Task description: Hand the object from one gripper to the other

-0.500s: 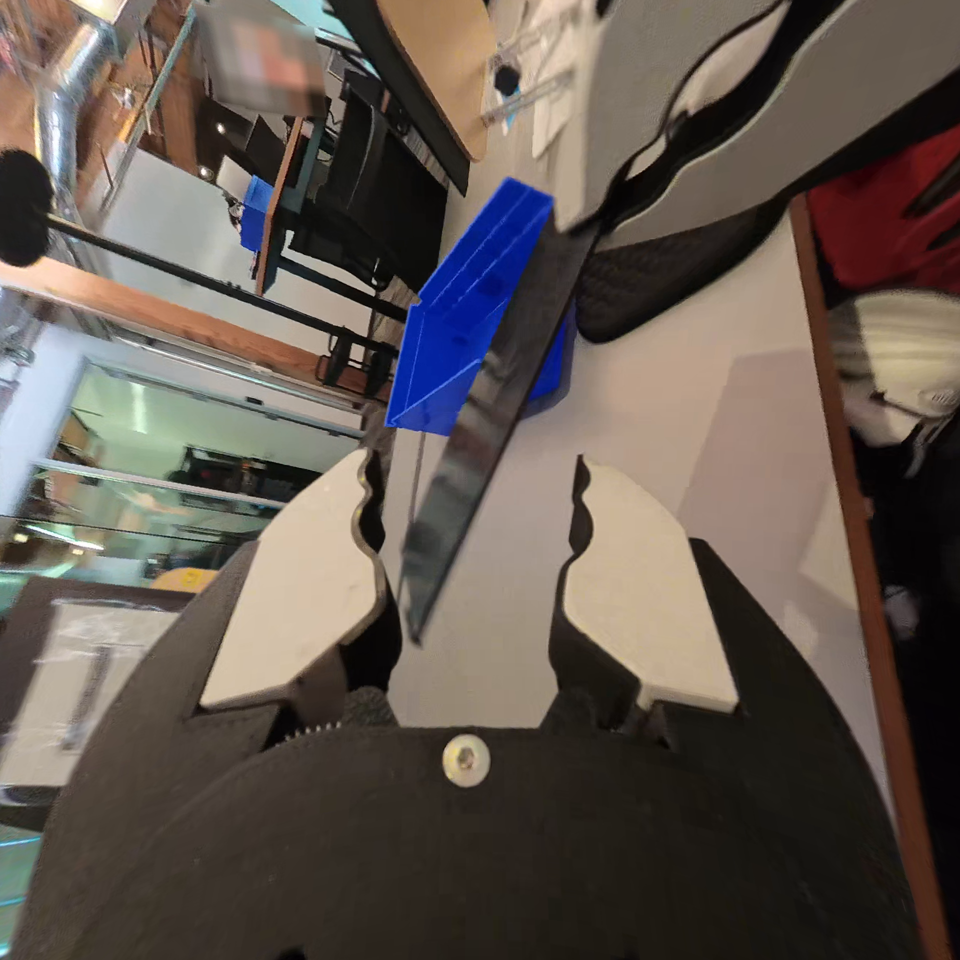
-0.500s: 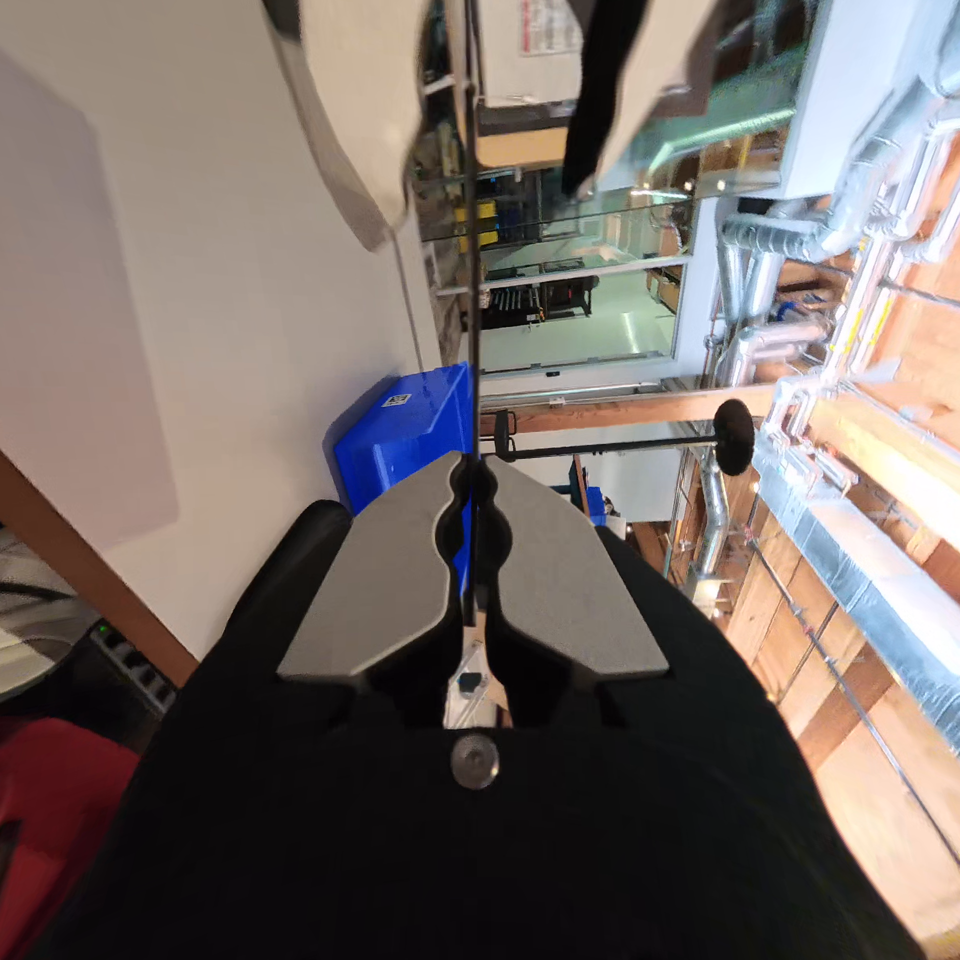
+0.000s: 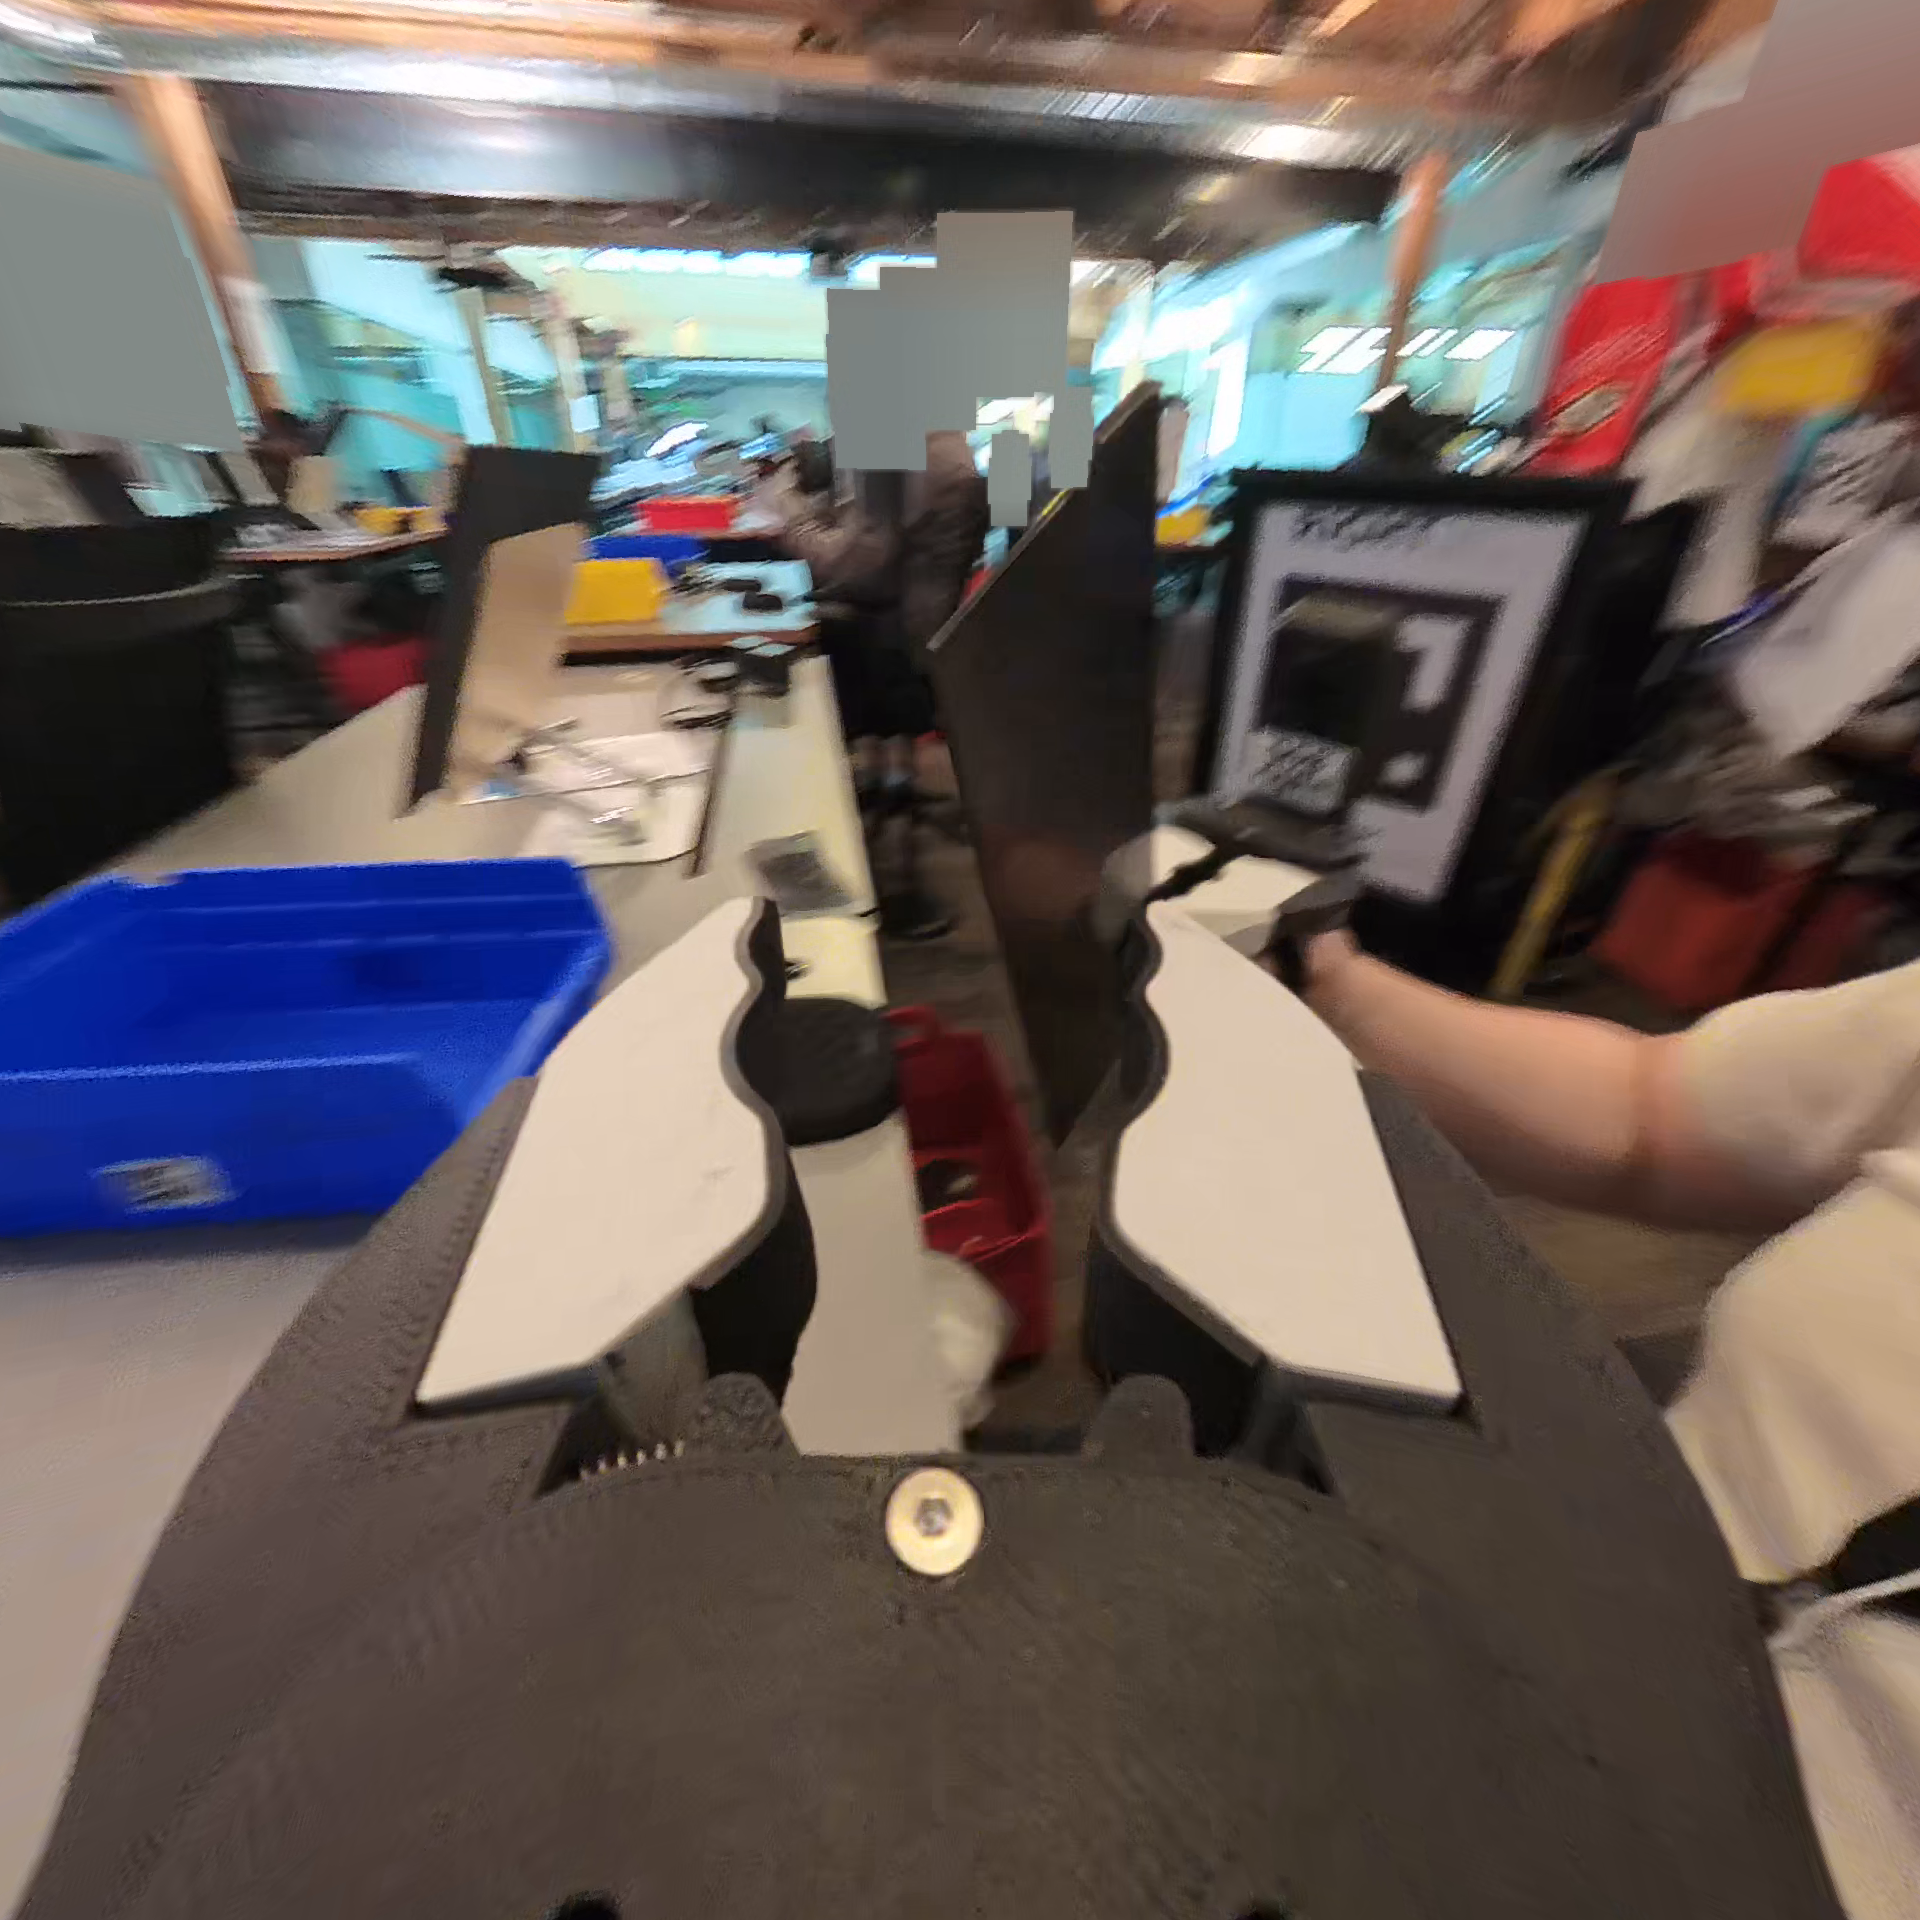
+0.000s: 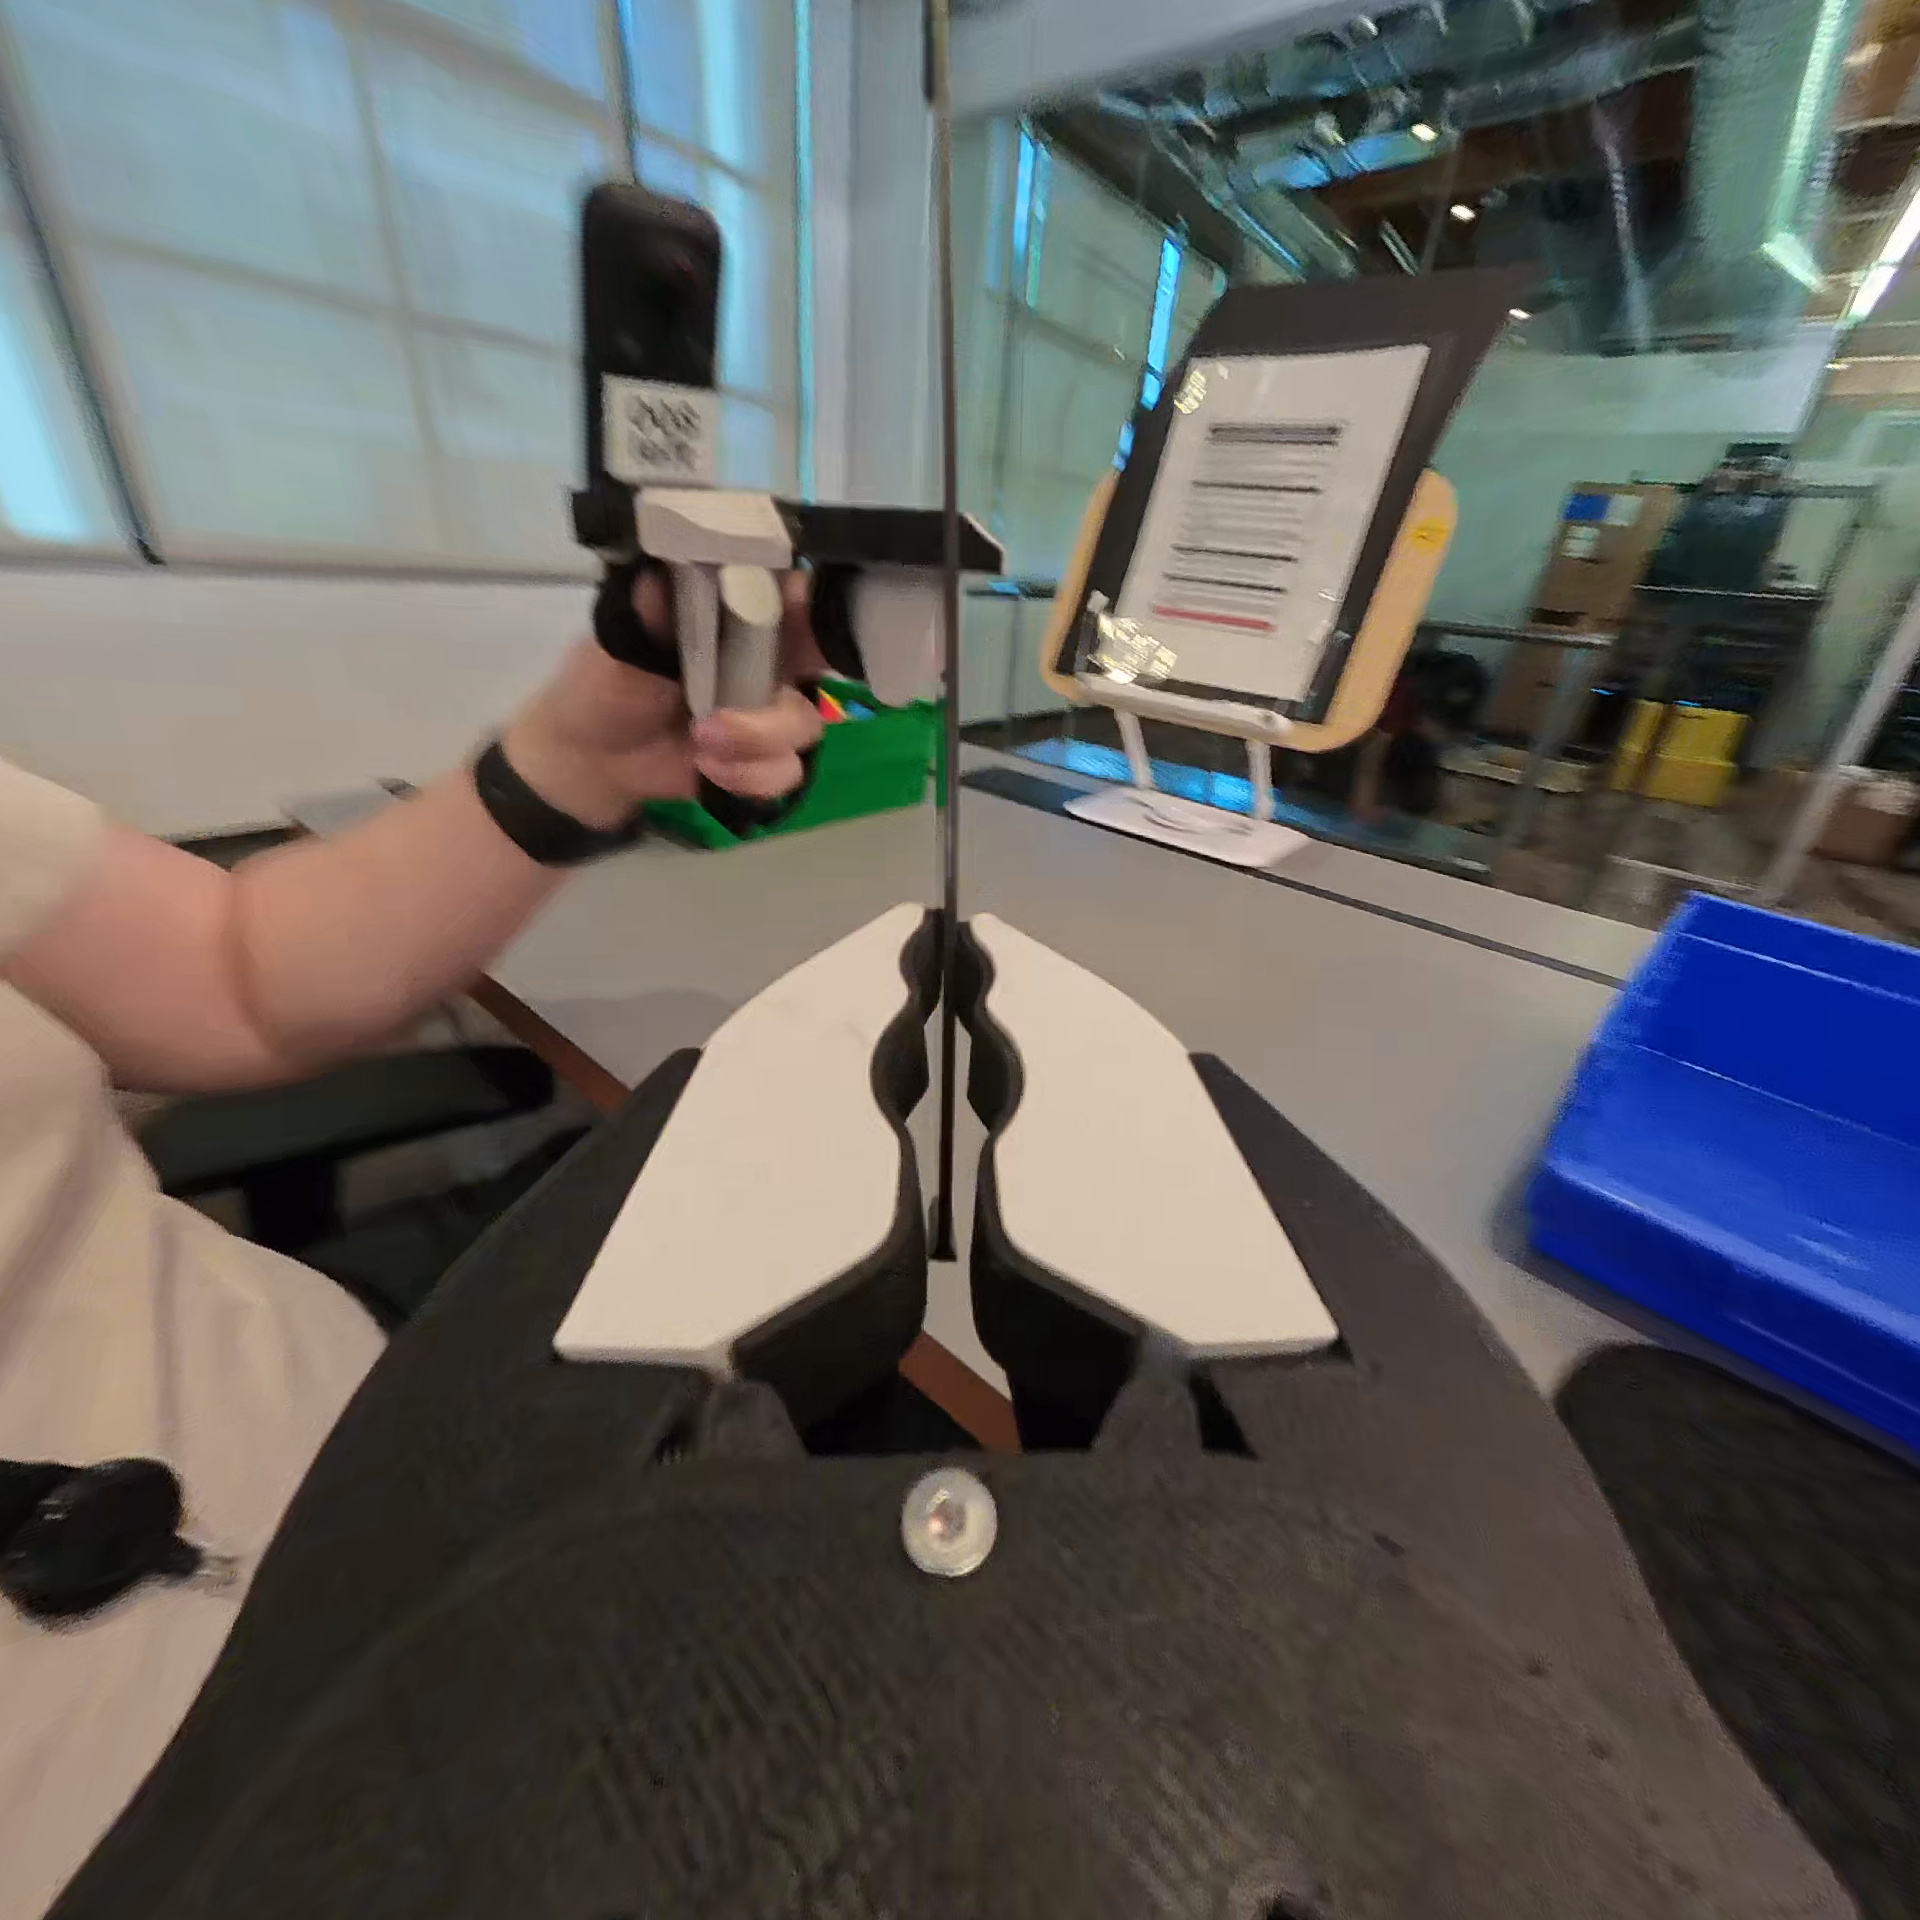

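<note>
A: Right wrist view: right tongs (image 4: pixel 943 925) pinch a thin black panel (image 4: pixel 943 520) edge-on, a line running 6 to 12 o'clock. The left tongs (image 4: pixel 831 644) show at 10 o'clock, in a hand (image 4: pixel 665 727).

B: Left wrist view gives the panel's (image 3: pixel 1060 727) broad face instead, upright, long axis towards 12. Left tongs (image 3: pixel 951 925) spread; panel near the right finger (image 3: pixel 1247 1143), contact unclear. Blue bin (image 3: pixel 260 1018) on the counter (image 3: pixel 125 1455) at 9 o'clock.
</note>
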Demonstrator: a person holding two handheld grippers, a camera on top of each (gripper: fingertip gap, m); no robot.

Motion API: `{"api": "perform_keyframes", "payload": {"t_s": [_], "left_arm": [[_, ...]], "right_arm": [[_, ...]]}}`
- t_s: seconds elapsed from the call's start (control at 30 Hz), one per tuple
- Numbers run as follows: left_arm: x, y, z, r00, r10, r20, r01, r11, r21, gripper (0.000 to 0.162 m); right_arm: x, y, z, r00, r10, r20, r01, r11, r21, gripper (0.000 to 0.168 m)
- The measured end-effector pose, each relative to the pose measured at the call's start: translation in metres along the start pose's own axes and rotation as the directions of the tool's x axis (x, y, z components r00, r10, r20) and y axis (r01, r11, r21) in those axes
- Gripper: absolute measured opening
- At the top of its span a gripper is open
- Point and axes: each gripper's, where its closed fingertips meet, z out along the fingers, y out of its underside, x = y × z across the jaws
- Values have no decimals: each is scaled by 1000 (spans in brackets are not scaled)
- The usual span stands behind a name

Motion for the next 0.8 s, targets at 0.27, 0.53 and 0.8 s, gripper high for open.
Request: {"api": "perform_keyframes", "payload": {"t_s": [0.27, 0.53, 0.8], "left_arm": [[26, -8, 25, 970, -81, -227, 112, 985, 128, 28], [20, -6, 25, 956, -163, -244, 191, 977, 94, 1], [-57, -9, -1, 862, -505, -38, 496, 826, 266, 1]], "right_arm": [[-22, 5, 9, 983, 107, 150, -118, 991, 69, 2], [-14, 18, 4, 994, 63, 84, -75, 987, 140, 26], [17, 18, -23, 951, -202, -236, 227, 970, 88, 34]]}}
